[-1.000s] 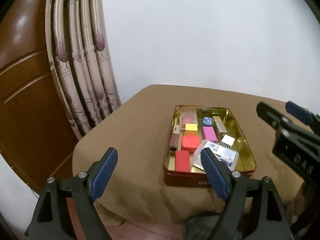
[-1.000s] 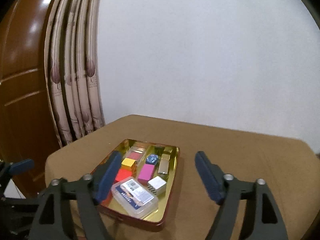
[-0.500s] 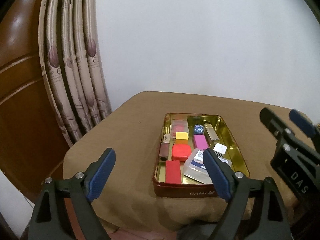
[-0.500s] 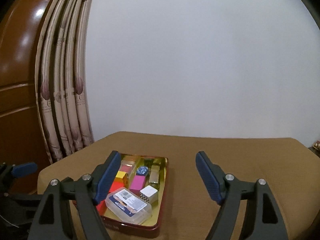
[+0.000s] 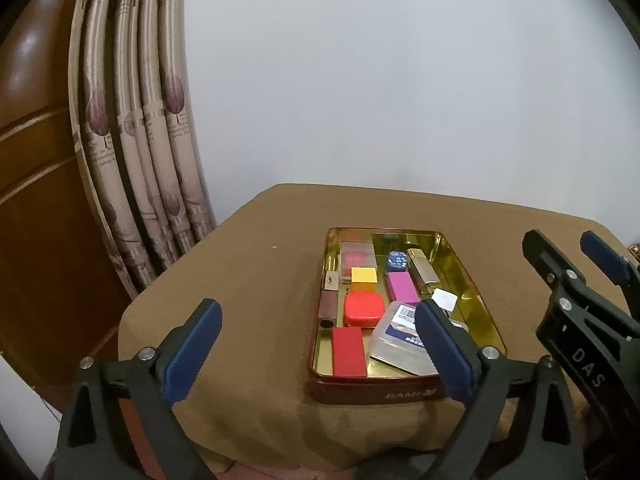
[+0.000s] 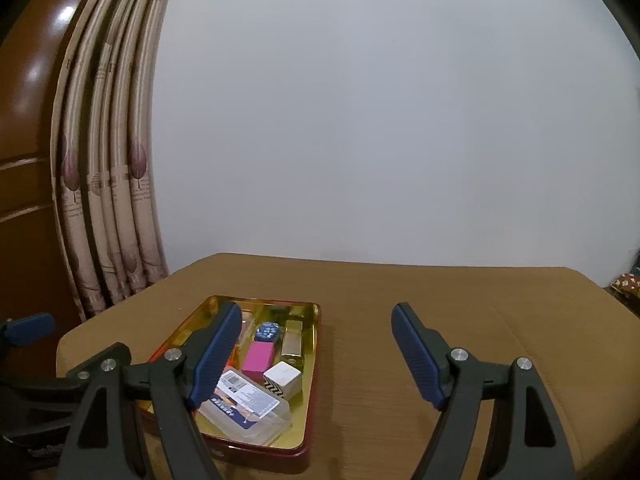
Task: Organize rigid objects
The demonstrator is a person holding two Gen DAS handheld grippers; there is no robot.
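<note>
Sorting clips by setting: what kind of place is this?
Probably a home room: a wooden door beside patterned curtains, and a cloth-covered table holding a tin of small items.

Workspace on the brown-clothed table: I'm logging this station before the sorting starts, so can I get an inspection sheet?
Surface: brown cloth-covered table, bare apart from the tin.
Job's things: gold-lined rectangular metal tin holding a red rounded box, yellow cube, magenta block, flat red block, clear plastic case with a barcode label, white cube, blue patterned piece, gold metallic bar.
Clutter: nothing seen outside the tin.
Grippers: left gripper open, empty; right gripper open, empty; both above the table's near edge.
Cables: nothing seen.
Surroundings: patterned beige curtain, wooden door, plain white wall.
</note>
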